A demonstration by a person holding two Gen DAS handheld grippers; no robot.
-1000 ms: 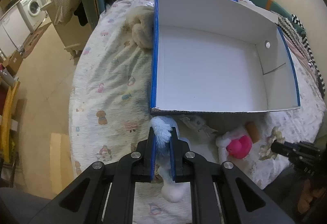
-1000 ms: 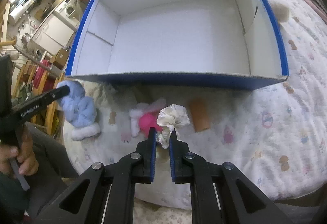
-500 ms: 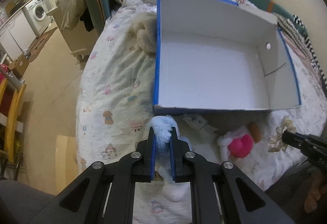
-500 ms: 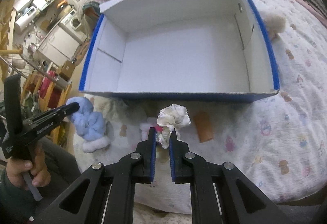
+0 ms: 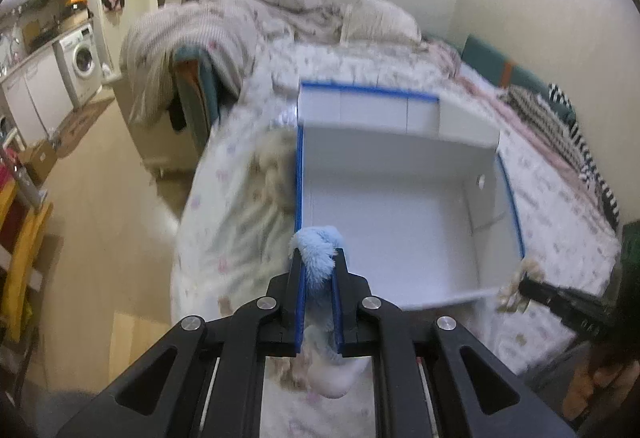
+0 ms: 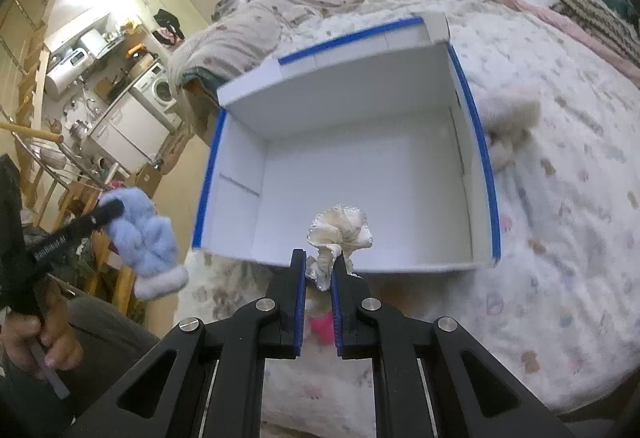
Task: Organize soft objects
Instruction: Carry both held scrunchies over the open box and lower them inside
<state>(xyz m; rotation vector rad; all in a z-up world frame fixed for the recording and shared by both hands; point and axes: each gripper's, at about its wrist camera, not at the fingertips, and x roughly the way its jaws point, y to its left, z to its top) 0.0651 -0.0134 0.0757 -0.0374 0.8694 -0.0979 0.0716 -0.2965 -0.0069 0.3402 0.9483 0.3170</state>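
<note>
We are pinching a fluffy blue sock [image 5: 318,258] in our left gripper [image 5: 318,256] and a cream scrunchie [image 6: 338,234] in our right gripper [image 6: 319,258], above the white box [image 6: 360,174].

The right gripper [image 6: 319,262] occupies the lower centre, its blue-padded fingers [image 6: 299,294] clamped on a cream ruffled scrunchie [image 6: 338,234] whose frill spreads above the tips. Beyond it an open white box with blue edges [image 6: 478,142] sits on a bed covered by a printed quilt [image 6: 560,238]; the box interior is bare. A cream fluffy item [image 6: 512,118] lies against the outside of the box's right wall. Part of a pink object [image 6: 322,328] shows between the fingers, lower down. At left, the left gripper [image 6: 108,210], held in a hand [image 6: 40,342], grips a light-blue fuzzy sock with a white cuff [image 6: 148,246], hanging clear of the bed.
</note>
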